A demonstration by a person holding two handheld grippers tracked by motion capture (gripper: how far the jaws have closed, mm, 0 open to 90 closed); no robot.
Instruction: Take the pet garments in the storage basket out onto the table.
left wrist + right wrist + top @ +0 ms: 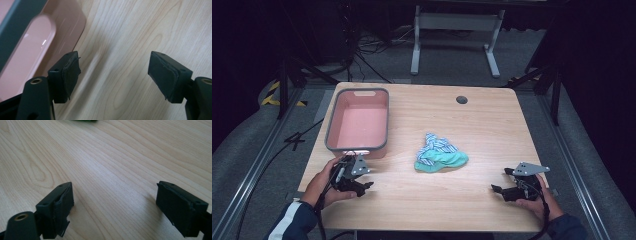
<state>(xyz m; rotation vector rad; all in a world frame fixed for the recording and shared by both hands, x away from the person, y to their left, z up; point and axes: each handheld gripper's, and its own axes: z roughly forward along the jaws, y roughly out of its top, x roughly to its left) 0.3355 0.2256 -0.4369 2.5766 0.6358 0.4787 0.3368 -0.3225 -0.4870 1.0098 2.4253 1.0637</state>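
Crumpled teal-and-striped cloth (441, 154), heaped mid-table (492, 130).

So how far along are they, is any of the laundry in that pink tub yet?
Nothing looks done yet: the pink tub sits empty. The crumpled cloths, a striped one on a teal one, lie mid-table. In hand: the left claw is open beside the tub's near end, and the right claw is open over bare wood. Probably left: grabbing the cloths and dropping them in the tub.

Pink basin (37, 37) blurred and cropped at the frame's left edge (left gripper view), cloth pile (83, 120) barely peeking in at top.
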